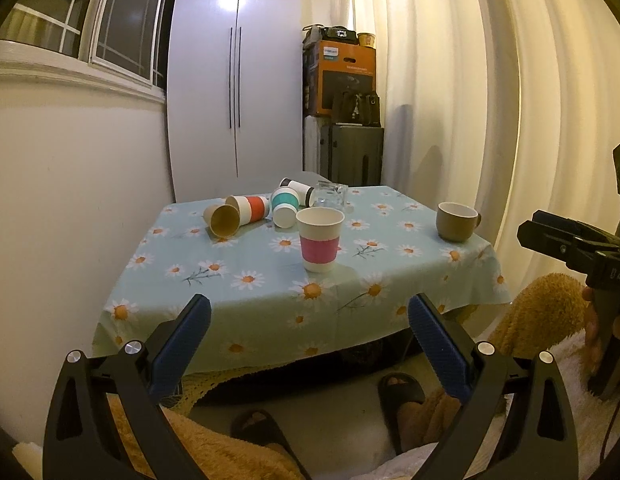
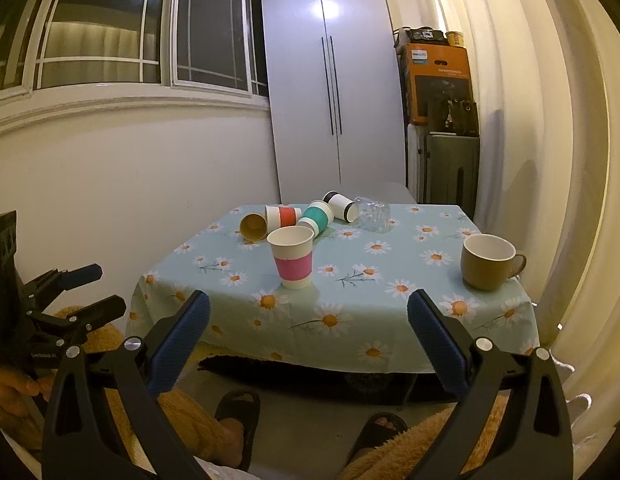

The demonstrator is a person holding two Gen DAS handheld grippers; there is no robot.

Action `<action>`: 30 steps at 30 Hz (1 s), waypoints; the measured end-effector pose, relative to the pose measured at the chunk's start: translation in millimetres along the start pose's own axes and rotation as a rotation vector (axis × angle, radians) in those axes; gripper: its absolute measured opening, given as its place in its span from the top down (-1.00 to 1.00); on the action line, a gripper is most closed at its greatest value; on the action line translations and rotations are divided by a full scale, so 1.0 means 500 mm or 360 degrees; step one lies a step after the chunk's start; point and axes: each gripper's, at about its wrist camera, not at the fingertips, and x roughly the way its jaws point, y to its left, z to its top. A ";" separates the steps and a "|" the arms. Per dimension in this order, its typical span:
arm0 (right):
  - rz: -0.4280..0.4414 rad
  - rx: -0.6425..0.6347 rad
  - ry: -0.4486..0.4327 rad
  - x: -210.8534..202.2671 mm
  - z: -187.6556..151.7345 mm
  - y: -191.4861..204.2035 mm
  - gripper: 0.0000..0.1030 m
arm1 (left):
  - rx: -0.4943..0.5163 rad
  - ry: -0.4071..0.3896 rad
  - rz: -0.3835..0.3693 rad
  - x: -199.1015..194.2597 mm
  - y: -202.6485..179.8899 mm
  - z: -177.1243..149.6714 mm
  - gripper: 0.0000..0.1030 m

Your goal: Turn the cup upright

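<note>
A paper cup with a pink band (image 1: 320, 239) (image 2: 292, 256) stands upright mid-table. Behind it several paper cups lie on their sides: a plain brown one (image 1: 222, 220) (image 2: 253, 226), a red-banded one (image 1: 252, 208) (image 2: 284, 216), a teal-banded one (image 1: 285, 205) (image 2: 317, 218) and a black-banded one (image 1: 298, 189) (image 2: 341, 205). A clear glass (image 1: 331, 194) (image 2: 372, 213) lies beside them. A brown mug (image 1: 455, 221) (image 2: 489, 261) stands upright at the right edge. My left gripper (image 1: 310, 324) and right gripper (image 2: 309, 320) are open and empty, held in front of the table.
The table carries a light blue daisy cloth (image 1: 270, 292) (image 2: 349, 304). A white wardrobe (image 1: 234, 80), stacked boxes (image 1: 341, 80) and curtains (image 1: 489, 100) stand behind. The person's sandalled feet (image 1: 401, 396) are on the floor below. The other gripper shows at each view's edge (image 1: 569, 244) (image 2: 70, 300).
</note>
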 end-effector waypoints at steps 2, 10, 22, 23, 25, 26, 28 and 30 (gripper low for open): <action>-0.0001 -0.0003 -0.0001 0.000 0.000 0.001 -0.90 | -0.0008 -0.0004 -0.0002 0.000 0.001 0.000 -0.87; -0.0012 -0.0019 0.0017 0.006 -0.001 0.001 -0.90 | -0.0034 -0.0015 -0.0004 -0.005 0.008 -0.002 -0.87; -0.0020 -0.0017 0.0022 0.009 -0.005 -0.002 -0.90 | -0.0032 -0.0006 -0.0005 -0.007 0.002 0.000 -0.87; -0.0021 -0.0019 0.0023 0.009 -0.006 -0.002 -0.90 | -0.0031 -0.0004 -0.0003 -0.007 0.003 0.000 -0.87; -0.0024 -0.0028 0.0024 0.009 -0.006 0.001 -0.90 | -0.0029 -0.0013 -0.0003 -0.011 0.003 0.001 -0.87; -0.0025 -0.0031 0.0024 0.009 -0.006 0.001 -0.90 | -0.0033 -0.0014 -0.0004 -0.011 0.004 0.001 -0.87; -0.0025 -0.0028 0.0028 0.010 -0.007 0.001 -0.90 | -0.0039 -0.0011 -0.0004 -0.009 0.006 0.000 -0.87; -0.0025 -0.0026 0.0026 0.008 -0.007 0.002 -0.90 | -0.0037 -0.0011 -0.0005 -0.009 0.006 0.000 -0.87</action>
